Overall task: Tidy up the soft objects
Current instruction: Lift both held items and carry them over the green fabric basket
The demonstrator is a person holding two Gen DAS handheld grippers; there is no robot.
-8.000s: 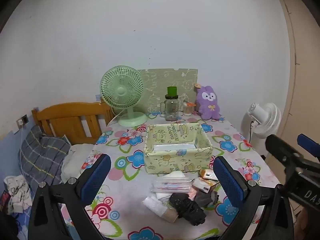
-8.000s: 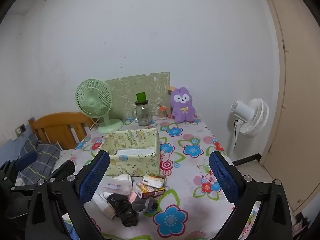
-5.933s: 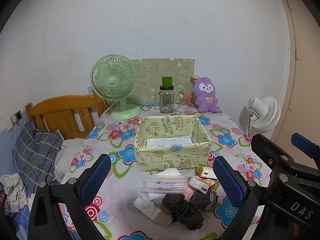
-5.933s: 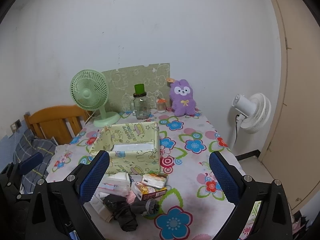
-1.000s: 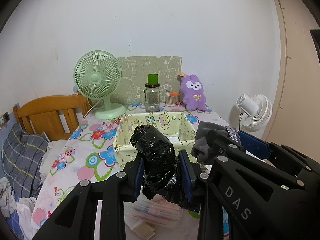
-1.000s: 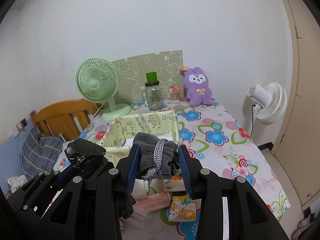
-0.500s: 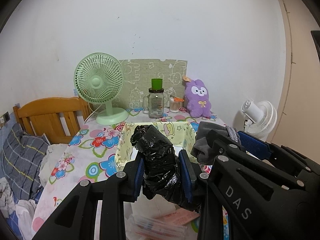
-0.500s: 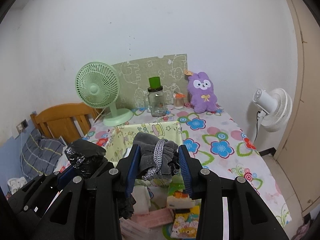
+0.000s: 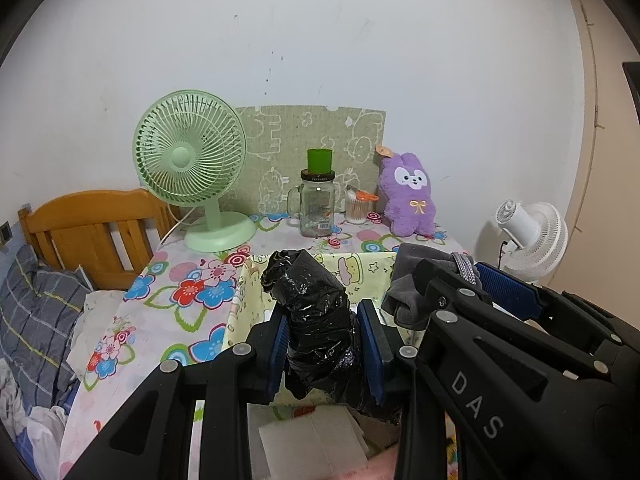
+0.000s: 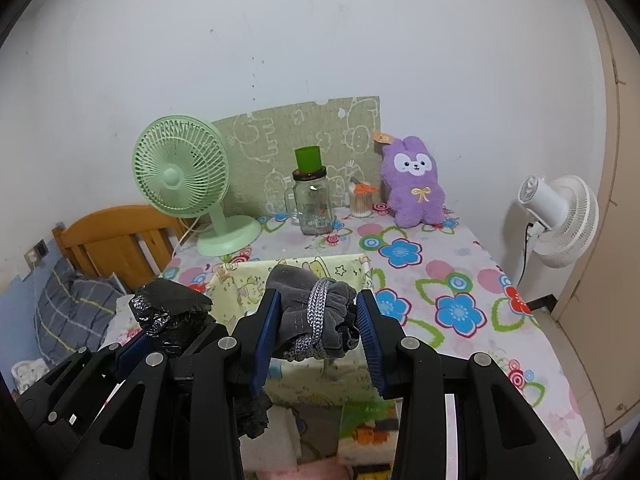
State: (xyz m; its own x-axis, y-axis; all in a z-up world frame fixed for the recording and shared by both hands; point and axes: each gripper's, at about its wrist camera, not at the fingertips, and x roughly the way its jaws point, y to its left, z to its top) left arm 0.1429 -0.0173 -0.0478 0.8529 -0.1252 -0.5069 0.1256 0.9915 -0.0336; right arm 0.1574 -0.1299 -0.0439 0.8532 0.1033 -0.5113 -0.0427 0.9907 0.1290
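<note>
While both grippers hang side by side over the near edge of the table, each is closed on a soft bundle
Left gripper (image 9: 325, 346): blue pads clenched on a crumpled black plastic bag (image 9: 316, 320), which sticks up above the pads and sags below them
Right gripper (image 10: 316, 332): blue pads clamped on a rolled grey cloth bundle (image 10: 316, 312) tied with a grey-and-white braided cord
Where the bundles are: both lifted off the table, in front of and just above the near wall of the yellow fabric box (image 10: 352, 384); the bag is to the left of the cloth
Yellow fabric box: open-topped, printed with cartoon animals, standing on the flowered tablecloth (image 10: 452, 280); what lies inside is mostly hidden by the bundles
Below the grippers: a white folded item (image 9: 312, 444), something pink and a small printed packet lie on the near edge of the table, partly covered by the gripper bodies
Back of table: green desk fan (image 9: 188, 168) at the left, a glass jar with a green cup on its lid (image 9: 318, 204) in the middle, a small container of cotton swabs (image 9: 356, 208) beside it, a purple plush rabbit (image 9: 408, 192) at the right, all before a green patterned board (image 9: 280, 140) leaning on the wall
Surroundings: wooden bed headboard (image 9: 88, 232) and checked bedding at the left; white standing fan (image 10: 560, 216) at the right, beyond the table
</note>
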